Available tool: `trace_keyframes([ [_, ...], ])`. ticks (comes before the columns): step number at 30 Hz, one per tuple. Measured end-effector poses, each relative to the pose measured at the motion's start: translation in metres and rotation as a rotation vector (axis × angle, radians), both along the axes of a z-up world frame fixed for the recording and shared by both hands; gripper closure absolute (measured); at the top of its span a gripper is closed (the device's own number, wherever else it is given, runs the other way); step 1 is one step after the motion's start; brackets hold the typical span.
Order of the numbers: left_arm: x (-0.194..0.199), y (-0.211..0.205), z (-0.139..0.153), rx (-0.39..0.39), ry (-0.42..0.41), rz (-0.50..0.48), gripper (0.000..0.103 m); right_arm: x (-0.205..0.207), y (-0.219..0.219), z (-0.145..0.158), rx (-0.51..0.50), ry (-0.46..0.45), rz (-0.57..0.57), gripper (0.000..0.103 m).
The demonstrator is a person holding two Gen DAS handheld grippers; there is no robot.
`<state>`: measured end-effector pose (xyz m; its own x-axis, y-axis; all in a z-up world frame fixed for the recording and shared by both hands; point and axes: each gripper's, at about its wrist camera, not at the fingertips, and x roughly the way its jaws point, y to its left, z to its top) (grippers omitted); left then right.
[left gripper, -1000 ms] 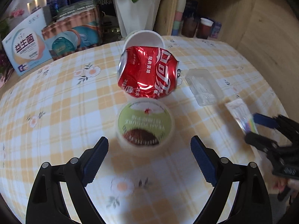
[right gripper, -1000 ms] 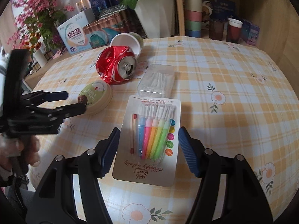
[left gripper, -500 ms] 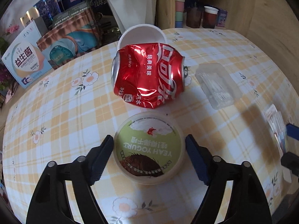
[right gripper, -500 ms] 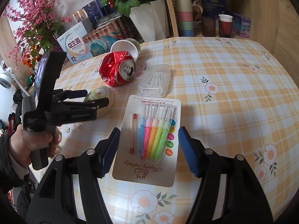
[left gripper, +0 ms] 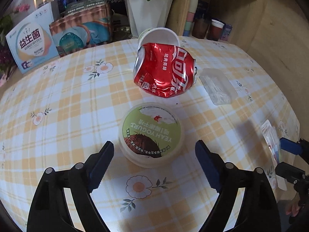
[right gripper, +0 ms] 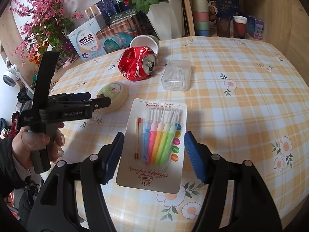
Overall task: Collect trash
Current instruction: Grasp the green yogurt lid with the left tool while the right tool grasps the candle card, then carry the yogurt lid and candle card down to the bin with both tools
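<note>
Left wrist view: camera looks forward and down along the open left hand-held gripper (left gripper: pixel 154 160) at the tabletop (left gripper: pixel 63 100), close to the yogurt tub (left gripper: pixel 152 135); beyond the tub lies the crushed can (left gripper: pixel 166 69). Right wrist view: camera looks forward and down along the open right hand-held gripper (right gripper: pixel 152 154), close over the candle pack (right gripper: pixel 154 145), to the right of the tub (right gripper: pixel 114 96). Both views share the tub, the can (right gripper: pixel 138 63), the clear box (left gripper: pixel 217 86) (right gripper: pixel 176 75) and the white flowerpot (left gripper: pixel 148 11) (right gripper: pixel 168 17). Each view catches the other gripper at its edge.
</note>
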<state>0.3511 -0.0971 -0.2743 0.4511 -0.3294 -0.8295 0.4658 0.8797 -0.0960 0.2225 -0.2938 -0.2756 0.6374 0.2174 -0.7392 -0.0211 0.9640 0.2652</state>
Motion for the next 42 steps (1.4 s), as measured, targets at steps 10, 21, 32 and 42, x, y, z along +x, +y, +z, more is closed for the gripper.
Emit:
trace_keyframes([
  [10, 0.027, -0.02, -0.021, 0.095, 0.021, 0.005, 0.013, 0.009, -0.008, -0.013, 0.019, 0.02, -0.013, 0.038],
  [21, 0.006, -0.005, -0.012, 0.072, 0.01, -0.002, 0.022, 0.003, -0.005, -0.008, 0.023, 0.013, -0.006, 0.038],
  [32, -0.075, 0.041, 0.039, -0.017, -0.034, 0.066, 0.022, -0.035, 0.024, 0.011, 0.006, -0.001, 0.026, 0.038],
  [42, -0.16, 0.078, 0.076, -0.06, -0.071, 0.159, 0.021, -0.091, 0.05, 0.021, -0.023, 0.004, 0.072, 0.038],
])
